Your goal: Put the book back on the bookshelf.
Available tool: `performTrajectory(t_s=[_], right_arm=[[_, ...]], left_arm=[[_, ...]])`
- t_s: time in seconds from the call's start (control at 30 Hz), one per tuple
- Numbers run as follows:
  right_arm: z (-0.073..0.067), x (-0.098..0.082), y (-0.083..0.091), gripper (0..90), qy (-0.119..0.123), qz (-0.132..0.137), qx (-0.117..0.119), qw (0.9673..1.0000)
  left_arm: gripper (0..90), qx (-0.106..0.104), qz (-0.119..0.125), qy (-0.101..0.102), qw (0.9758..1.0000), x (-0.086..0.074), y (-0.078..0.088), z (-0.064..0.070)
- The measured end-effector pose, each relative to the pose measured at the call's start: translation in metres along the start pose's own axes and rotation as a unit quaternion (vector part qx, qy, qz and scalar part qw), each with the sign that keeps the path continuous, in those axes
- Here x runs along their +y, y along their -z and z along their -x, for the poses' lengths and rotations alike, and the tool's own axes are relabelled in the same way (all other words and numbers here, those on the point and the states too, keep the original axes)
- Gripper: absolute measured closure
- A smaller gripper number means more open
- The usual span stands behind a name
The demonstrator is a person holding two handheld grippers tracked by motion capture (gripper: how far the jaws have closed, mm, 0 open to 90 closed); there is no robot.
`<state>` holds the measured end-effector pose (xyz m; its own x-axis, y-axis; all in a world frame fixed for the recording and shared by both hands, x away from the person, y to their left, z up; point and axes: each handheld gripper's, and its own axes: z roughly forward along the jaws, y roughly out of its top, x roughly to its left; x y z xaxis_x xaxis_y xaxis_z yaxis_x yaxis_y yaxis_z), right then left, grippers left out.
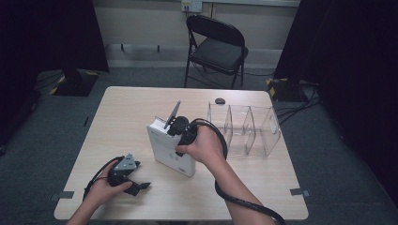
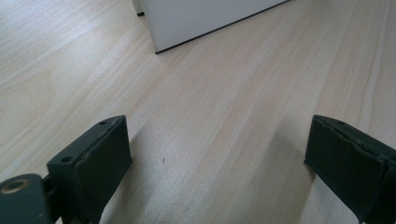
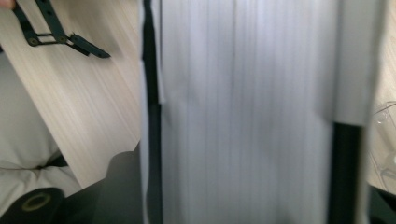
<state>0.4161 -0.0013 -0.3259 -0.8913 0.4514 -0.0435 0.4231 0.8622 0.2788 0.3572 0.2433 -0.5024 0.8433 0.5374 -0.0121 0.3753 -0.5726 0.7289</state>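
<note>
Pale wood table (image 1: 117,122), reading left to right. Left gripper (image 1: 136,185) sits low near the front-left edge, jaws spread wide with nothing but bare tabletop between them. In the left gripper view the white book's (image 2: 205,18) lower corner stands ahead of the jaws and well apart, so this hand is out of the action.

Centre: white book (image 1: 171,147) stands upright on its edge, tilted a little, long axis running from mid-table toward the front right. Right gripper (image 1: 174,125) comes down on its top edge from above. In the right gripper view the page block (image 3: 243,112) runs between the two jaws, covers hard against them on either side. I read that as clamped across the thickness.

Right: clear acrylic file rack (image 1: 246,126), three slots, open tops, just beside the book and touching nothing.

Key relation: the rack lies to the right of the held book, its dividers run roughly front to back. The right hand is far the nearer. Likely next move: lift, align the book with a slot, then lower it. Risk: a corner catching a divider.
</note>
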Motion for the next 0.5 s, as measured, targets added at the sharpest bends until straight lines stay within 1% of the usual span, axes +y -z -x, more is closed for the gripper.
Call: performTrajectory(t_s=[0.1, 0.17, 0.3, 0.5], right_arm=[[-0.0011, -0.0004, 0.0009, 50.8, -0.004, 0.001, 0.000, 1.0000], [-0.0007, -0.0007, 0.0016, 51.2, -0.012, 0.003, 0.001, 0.9999], [0.0020, -0.0021, 0.0030, 51.7, -0.018, 0.005, 0.007, 0.9998], [0.0026, -0.0058, 0.0054, 52.0, -0.025, 0.007, 0.015, 0.9996]], left_arm=[[6.3, 0.000, 0.000, 0.000, 1.0000, 0.0000, 0.0000, -0.0001], [6.3, 0.000, 0.000, 0.000, 1.0000, 0.0000, 0.0000, 0.0000], [6.2, 0.000, 0.000, 0.000, 1.0000, 0.0000, 0.0000, -0.0001], [6.2, 0.000, 0.000, -0.001, 1.0000, 0.0000, 0.0000, -0.0001]])
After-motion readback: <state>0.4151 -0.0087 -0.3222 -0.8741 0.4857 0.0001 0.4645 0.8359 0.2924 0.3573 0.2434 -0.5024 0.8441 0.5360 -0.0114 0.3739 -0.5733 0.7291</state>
